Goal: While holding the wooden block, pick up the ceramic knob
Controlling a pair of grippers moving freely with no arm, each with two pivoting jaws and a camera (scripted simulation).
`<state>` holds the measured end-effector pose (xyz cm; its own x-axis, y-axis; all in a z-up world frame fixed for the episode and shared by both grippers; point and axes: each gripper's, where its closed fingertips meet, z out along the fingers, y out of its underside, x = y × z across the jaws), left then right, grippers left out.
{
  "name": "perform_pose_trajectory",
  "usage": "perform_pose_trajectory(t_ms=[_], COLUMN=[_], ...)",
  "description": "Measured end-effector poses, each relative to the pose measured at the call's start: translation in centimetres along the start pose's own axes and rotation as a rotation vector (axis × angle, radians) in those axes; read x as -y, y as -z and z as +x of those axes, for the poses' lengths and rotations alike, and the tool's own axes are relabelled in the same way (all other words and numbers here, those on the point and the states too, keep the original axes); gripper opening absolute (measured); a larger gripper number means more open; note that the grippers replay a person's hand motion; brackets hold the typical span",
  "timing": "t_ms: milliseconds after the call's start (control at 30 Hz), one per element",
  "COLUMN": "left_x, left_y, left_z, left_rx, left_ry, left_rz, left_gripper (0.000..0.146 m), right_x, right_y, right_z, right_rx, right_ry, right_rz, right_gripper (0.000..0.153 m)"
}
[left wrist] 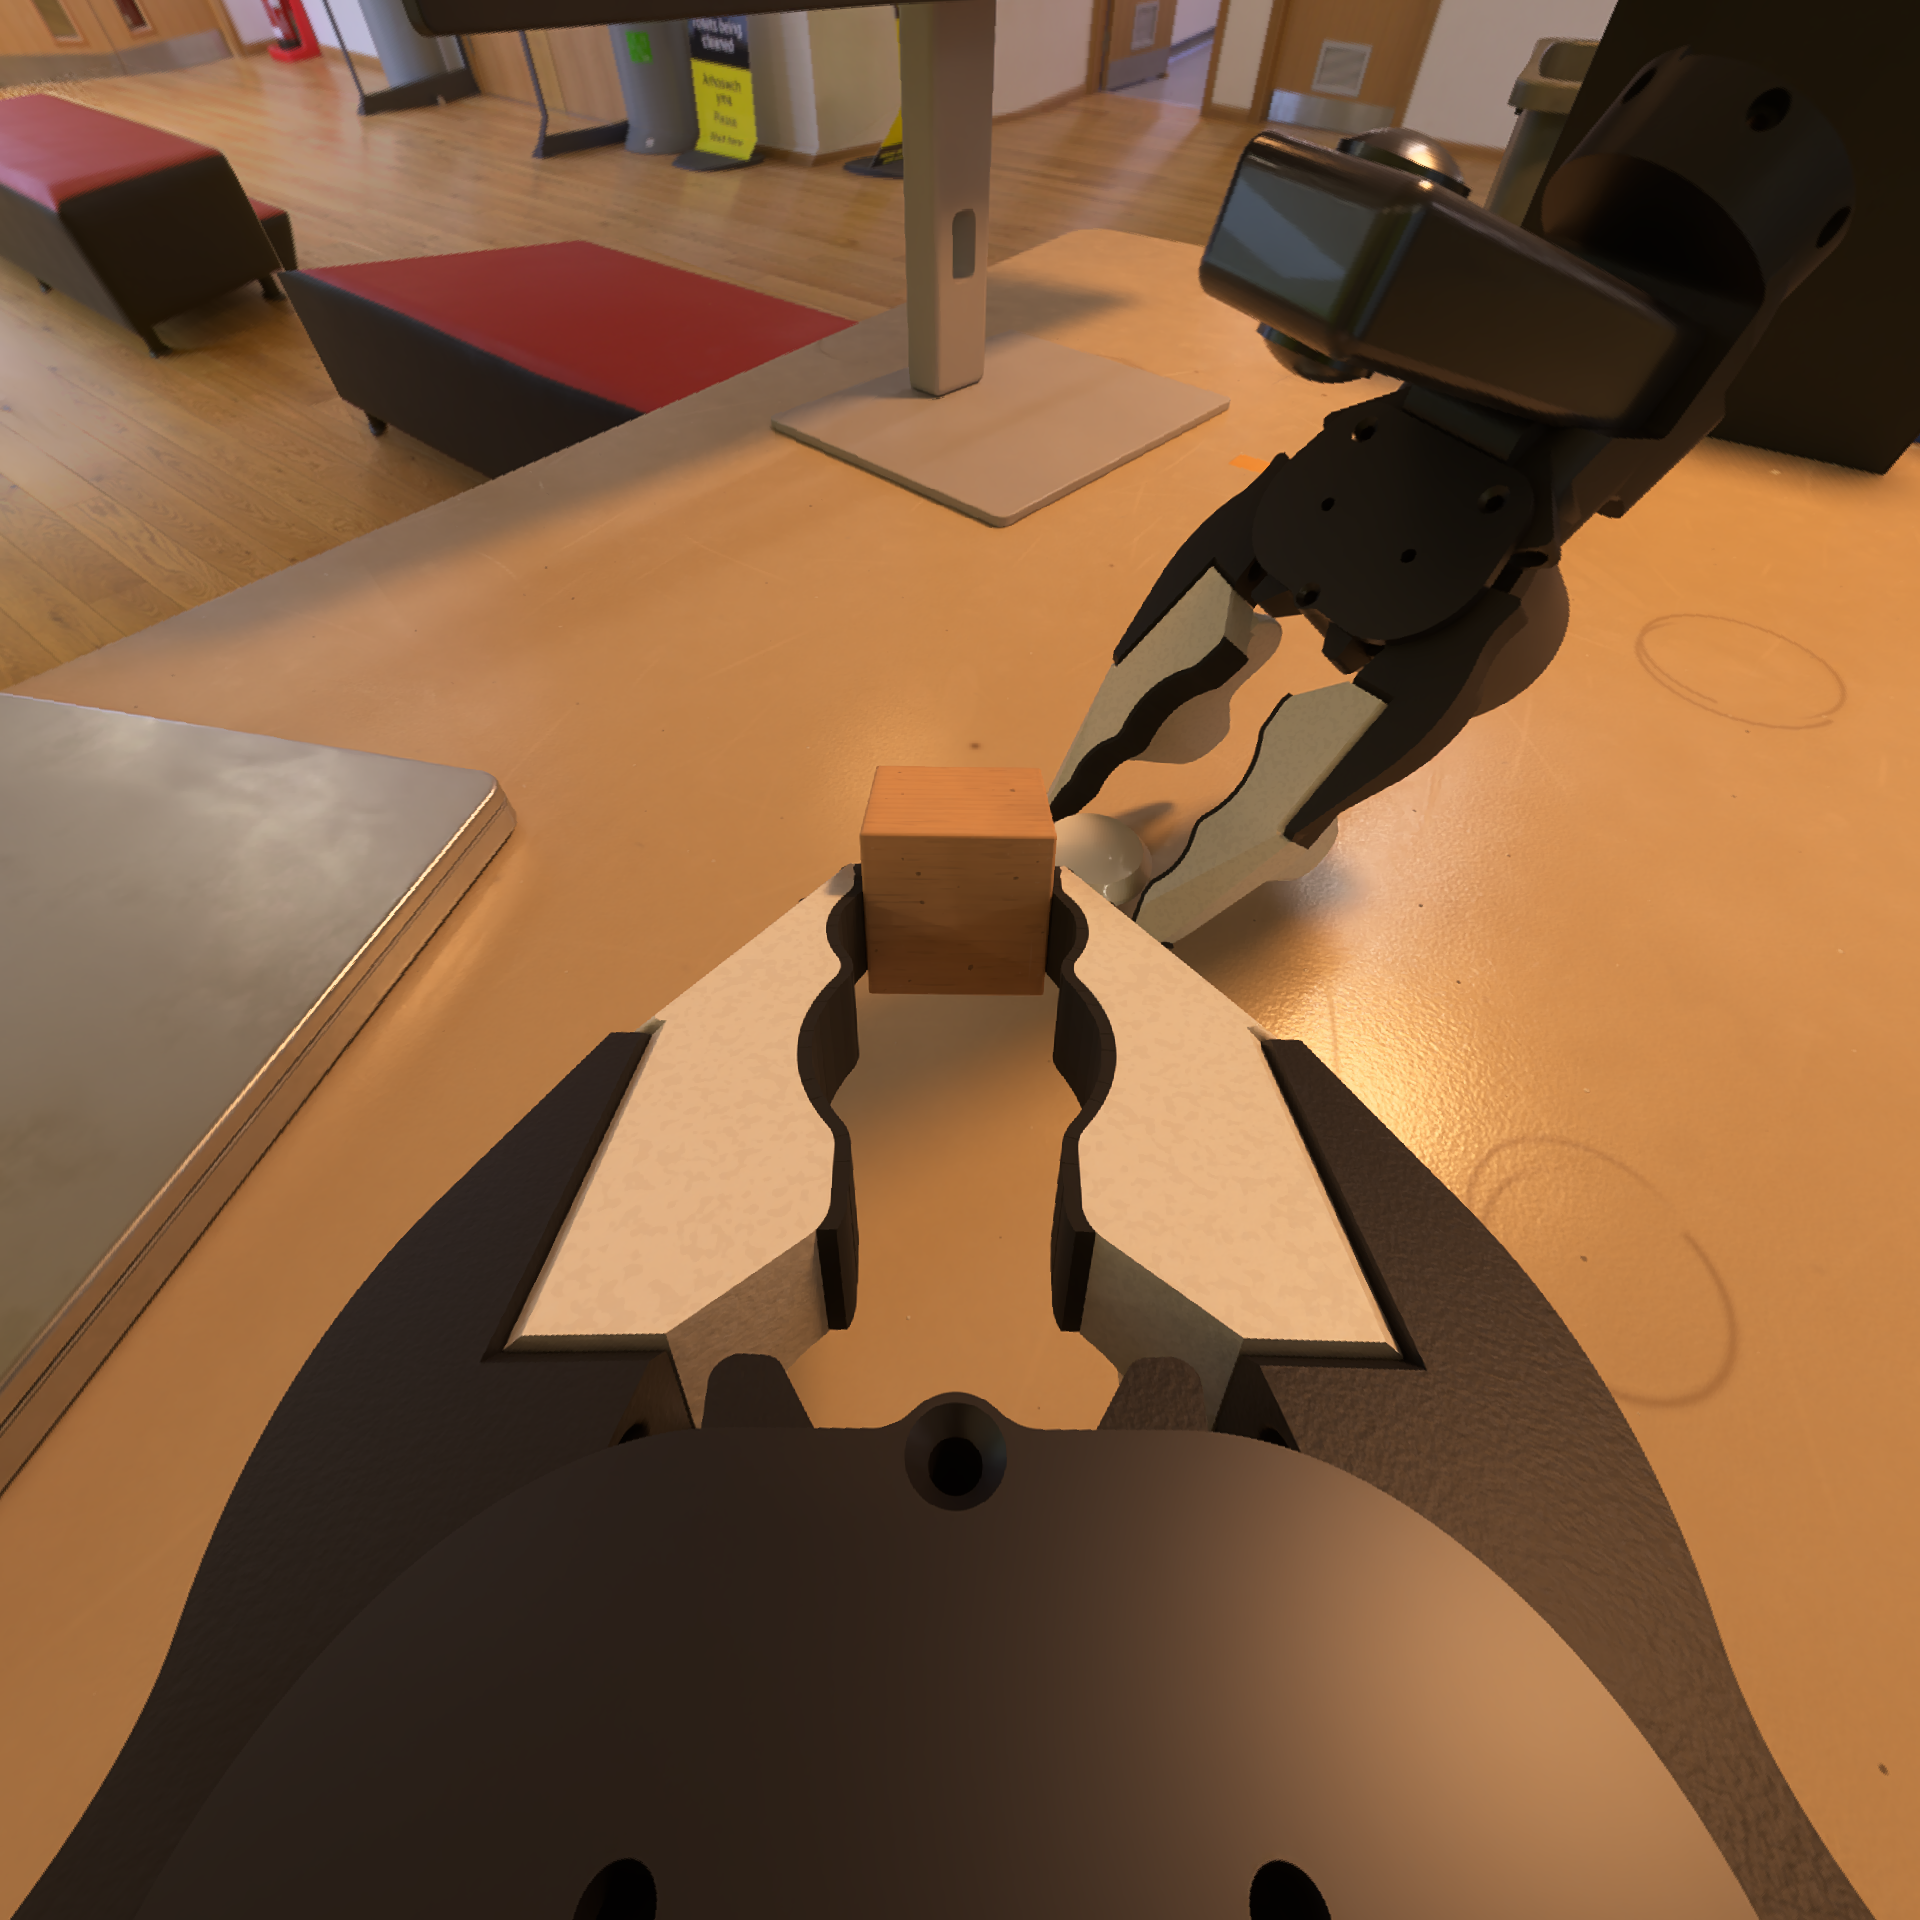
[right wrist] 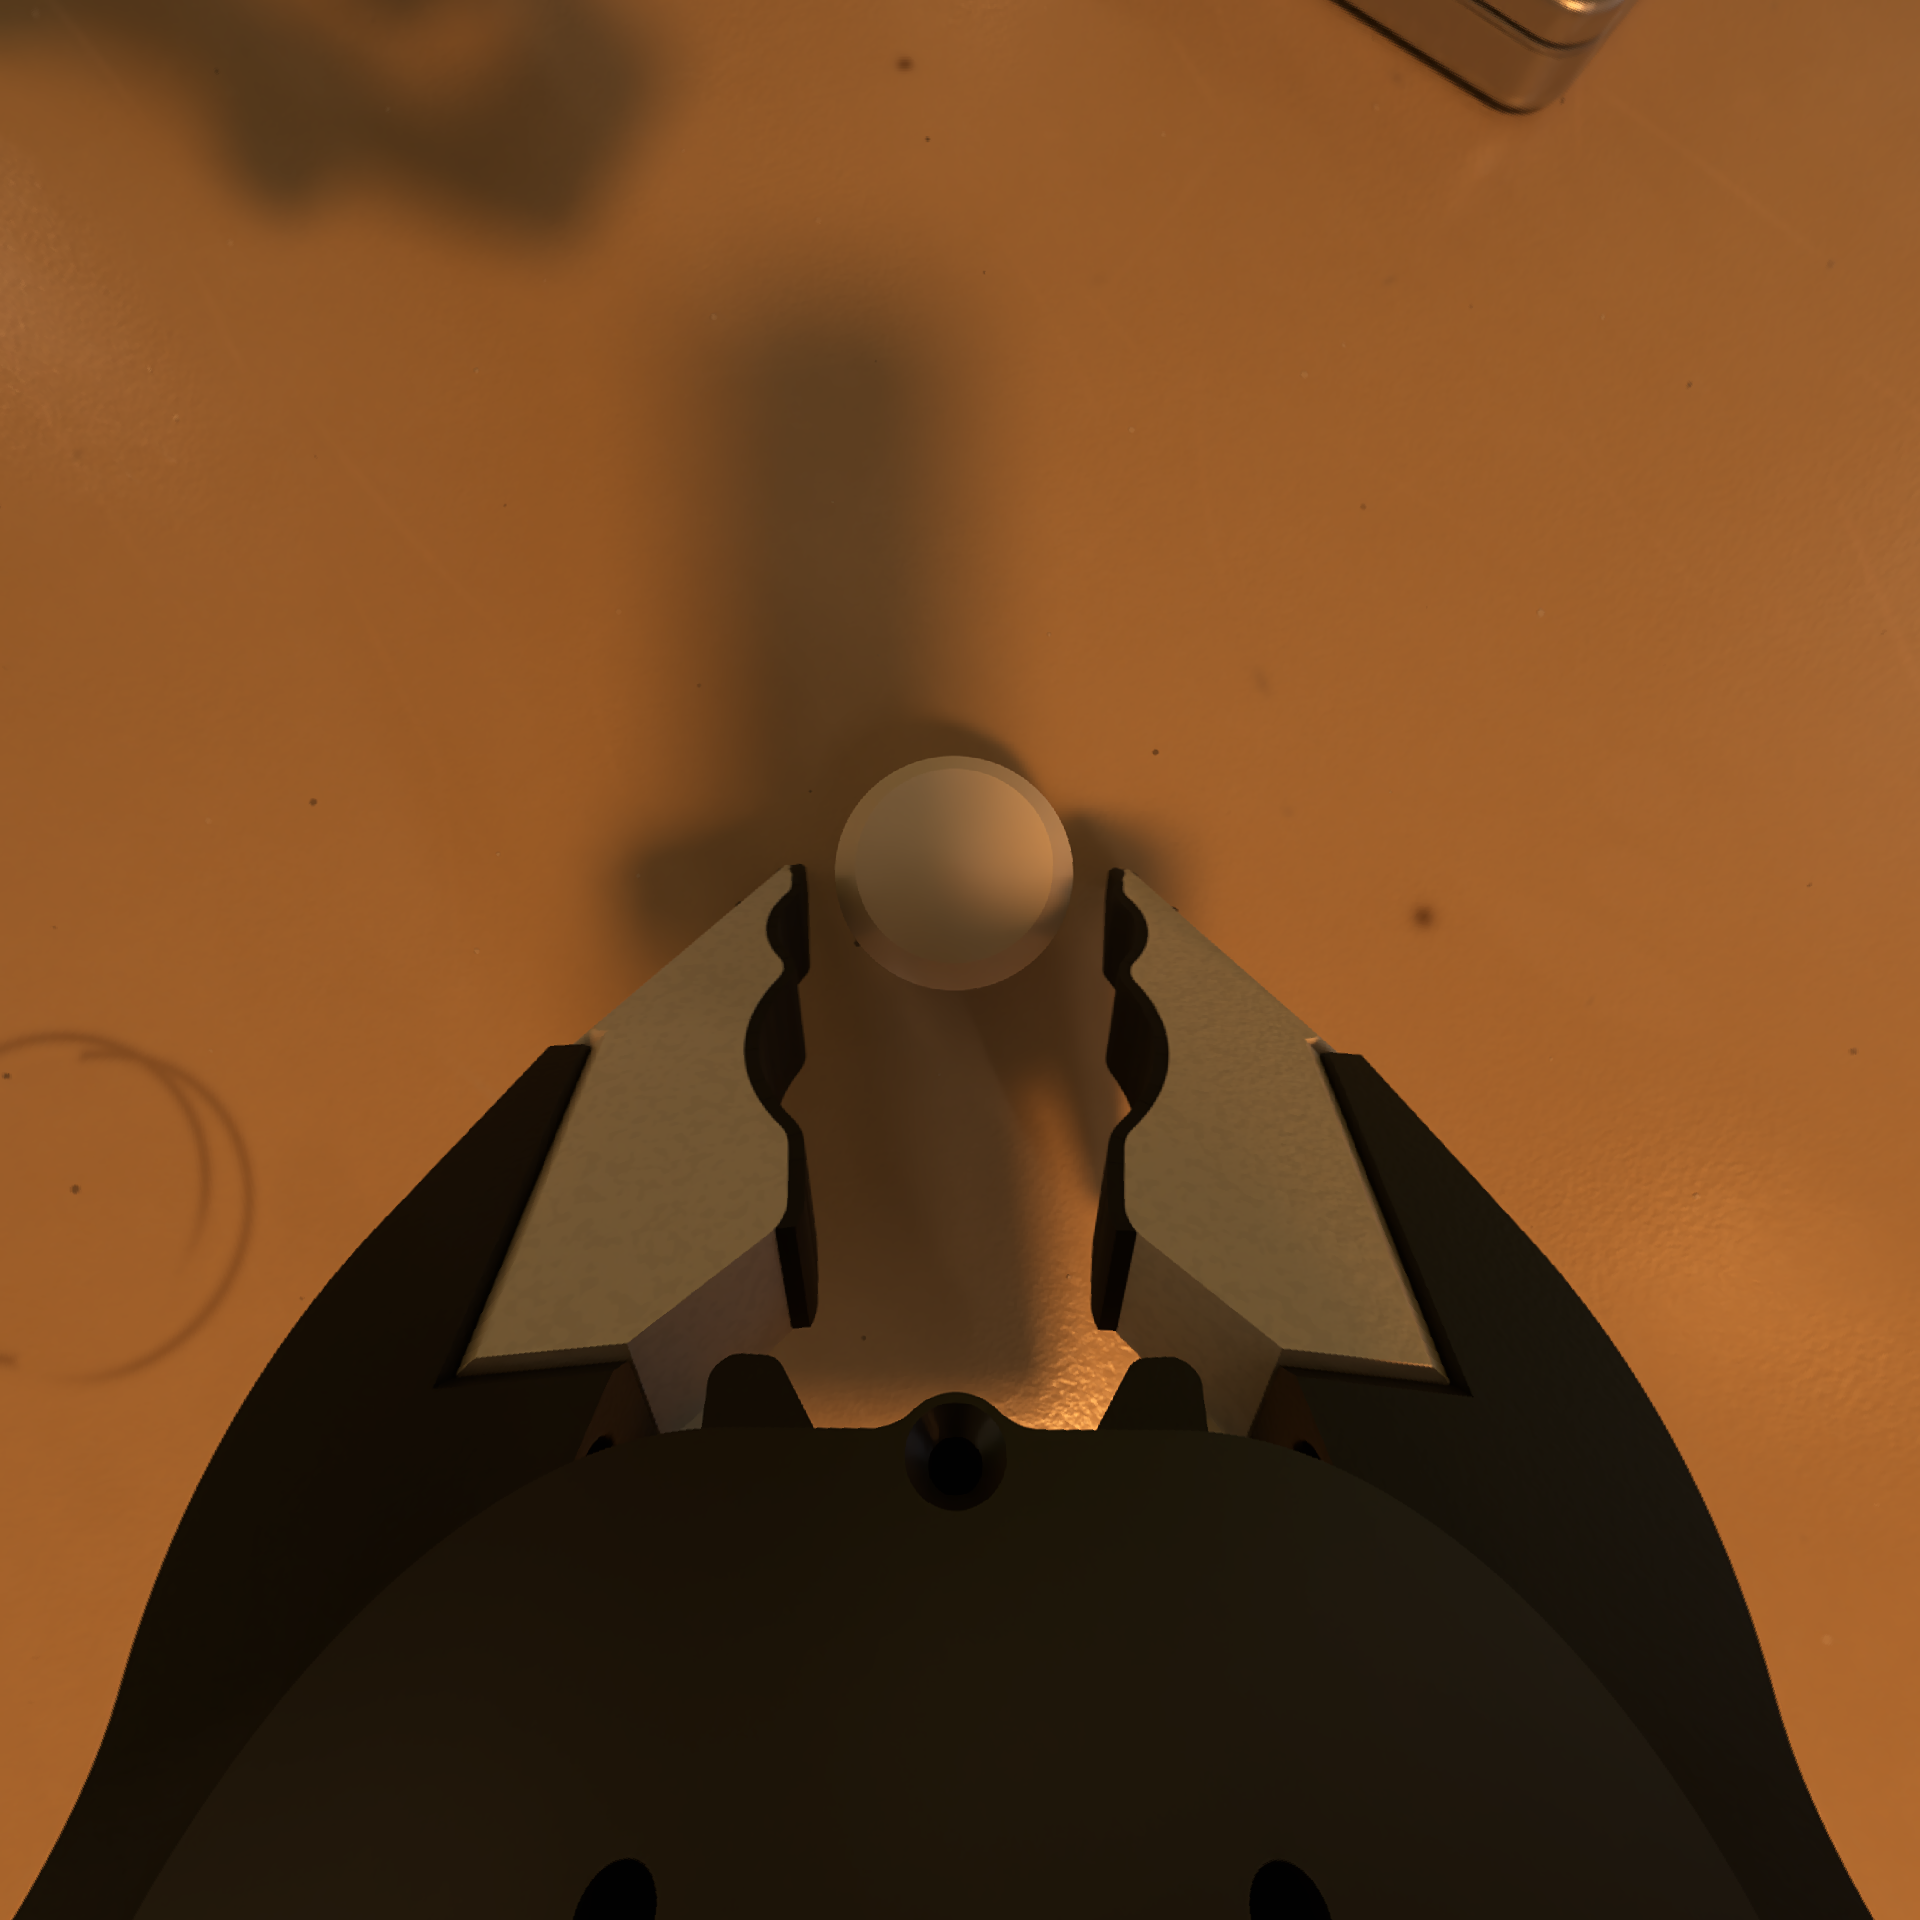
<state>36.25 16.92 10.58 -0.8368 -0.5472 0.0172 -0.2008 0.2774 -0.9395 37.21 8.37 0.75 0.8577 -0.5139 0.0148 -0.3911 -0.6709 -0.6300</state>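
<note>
My left gripper (left wrist: pixel 956 894) is shut on the wooden block (left wrist: pixel 956 883), a light brown cube held between its fingertips above the table. The ceramic knob (right wrist: pixel 953 873) is a round whitish dome on the orange table, seen from above in the right wrist view. My right gripper (right wrist: pixel 953 883) is open and points down at it, one fingertip on each side with small gaps. In the left wrist view the right gripper (left wrist: pixel 1117 862) stands just right of the block, and the knob (left wrist: pixel 1107 857) peeks out between its fingers, partly hidden by the block.
A grey metal slab (left wrist: pixel 208 935) lies on the table at the left; its corner shows in the right wrist view (right wrist: pixel 1507 52). A monitor stand with a flat base (left wrist: pixel 997 426) stands behind. A dark box (left wrist: pixel 1829 312) is at the far right. Red benches are beyond the table edge.
</note>
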Motion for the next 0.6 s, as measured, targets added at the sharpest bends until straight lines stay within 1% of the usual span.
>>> perform_pose_trajectory(t_ms=[133,233,433,500,600], left_x=[-0.1,0.1,0.8,1.6,2.6], left_y=[0.2,0.2,0.2,0.2,0.2], left_z=[0.0,0.3,1.2,1.4,1.9], left_rx=[0.009,0.0,-0.058,-0.095,-0.17], left_ry=[0.0,0.007,0.037,0.068,0.115], left_rz=[-0.002,0.0,0.013,0.032,0.037], left_gripper=[0.033,0.033,0.033,0.033,0.033], right_x=[0.1,0.3,1.9,2.6,3.5], right_y=[0.1,0.4,2.5,3.3,4.4], right_z=[0.0,0.3,1.2,1.3,1.0], right_rx=[-0.016,-0.069,-0.314,-0.399,-0.492], right_ry=[0.058,0.126,0.402,0.499,0.617], right_rz=[0.014,0.036,0.128,0.165,0.223], right_gripper=[0.045,0.043,0.043,0.043,0.043])
